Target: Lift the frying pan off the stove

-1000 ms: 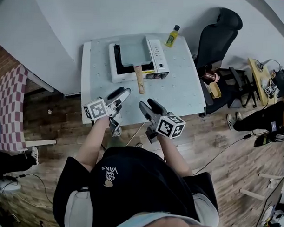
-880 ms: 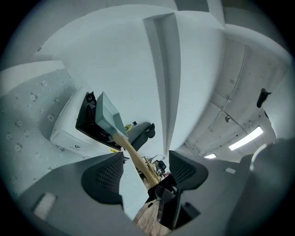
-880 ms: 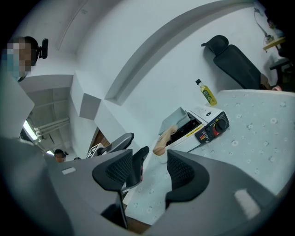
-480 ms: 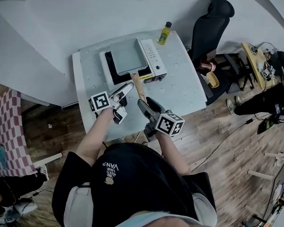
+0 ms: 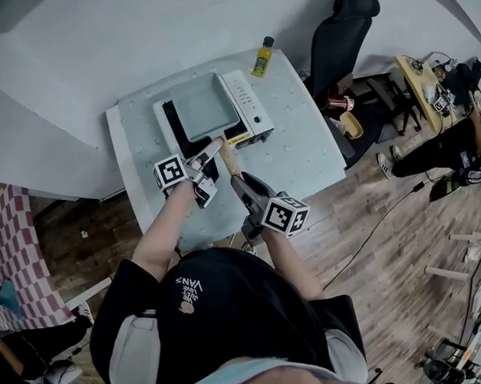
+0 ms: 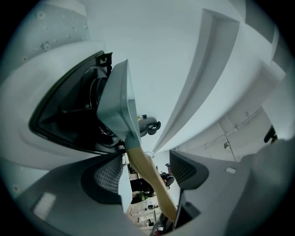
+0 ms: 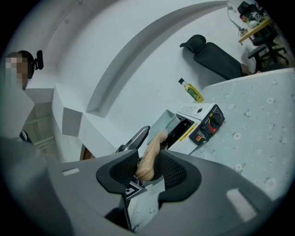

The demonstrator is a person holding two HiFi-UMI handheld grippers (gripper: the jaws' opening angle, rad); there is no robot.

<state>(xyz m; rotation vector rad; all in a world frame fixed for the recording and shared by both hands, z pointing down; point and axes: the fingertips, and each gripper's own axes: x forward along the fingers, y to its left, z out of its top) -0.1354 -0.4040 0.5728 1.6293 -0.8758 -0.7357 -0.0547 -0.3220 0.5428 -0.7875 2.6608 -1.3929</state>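
Here we are at the grab, and nothing is off the burner yet. The frying pan (image 5: 198,107) sits flat on the stove (image 5: 247,109) at the far side of the table (image 5: 305,150), its wooden handle (image 5: 226,154) pointing toward the person. So the lift itself is all to come.

The right gripper (image 5: 239,182) is at the handle's free end. In its own view the tip of the handle (image 7: 148,163) is tucked between the two ribbed pads, which press in close on either side, and I read that as a clamp. The left gripper (image 5: 209,156) is further up the handle, nearer the pan. In the left gripper view its jaws stand wide, with the handle (image 6: 147,179) running slantwise through the gap. It is bracketed, not squeezed. By my reckoning the left has to close before the pan comes up level.

Now the containers. The frying pan shows a bare grey floor from above, with nothing in it (handy, nothing to slop out on a tilt). A capped bottle (image 5: 263,56) of yellow liquid stands upright at the table's far edge, just beyond the stove and clear of both grippers.
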